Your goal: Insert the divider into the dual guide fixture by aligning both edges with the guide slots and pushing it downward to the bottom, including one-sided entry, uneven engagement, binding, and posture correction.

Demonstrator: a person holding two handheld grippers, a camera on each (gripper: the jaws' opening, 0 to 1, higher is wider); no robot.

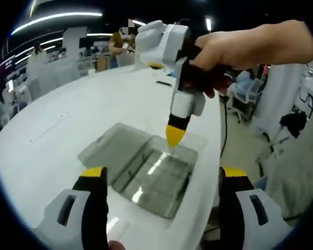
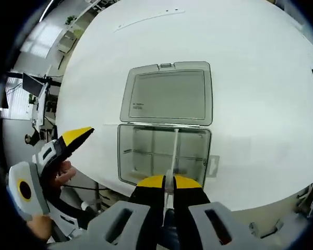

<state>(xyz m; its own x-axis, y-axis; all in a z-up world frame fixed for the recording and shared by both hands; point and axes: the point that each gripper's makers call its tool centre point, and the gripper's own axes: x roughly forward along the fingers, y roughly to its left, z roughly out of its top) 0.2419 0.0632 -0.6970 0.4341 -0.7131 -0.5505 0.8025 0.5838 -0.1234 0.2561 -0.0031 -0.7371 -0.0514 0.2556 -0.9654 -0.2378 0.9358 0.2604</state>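
a: where is the box point(image 2: 164, 156) right now?
b: it sits on the white tabletop point(image 2: 250, 78), near the edge closest to you. its lid point(image 2: 167, 92) is swung fully open and lies flat on the tabletop, hinged to the box's far side. the box is clear plastic, and thin partitions show inside it.

a: and the divider point(image 2: 173, 156)?
b: your right claw point(image 2: 168, 183) has it. the jaws are pressed together on its upper edge, and the thin clear sheet stands on edge, reaching from the yellow tips down into the middle of the box. you can't tell from here whether both its edges sit in the slots, or how deep it has gone.

a: what does your left claw point(image 1: 161, 174) do?
b: its jaws are spread wide apart with nothing between them. it hangs above the near side of the box point(image 1: 156, 177), apart from it.

a: can you see the right claw point(image 1: 175, 136) from the left gripper view?
b: yes, it comes down from above with your hand point(image 1: 240, 47) on its grip, the yellow tips pointing down at the far wall of the box, by the hinge of the lid point(image 1: 115, 148).

a: and the other way round?
b: the left claw point(image 2: 77, 136) shows at the left of the right gripper view, off the tabletop's edge, beside the box.
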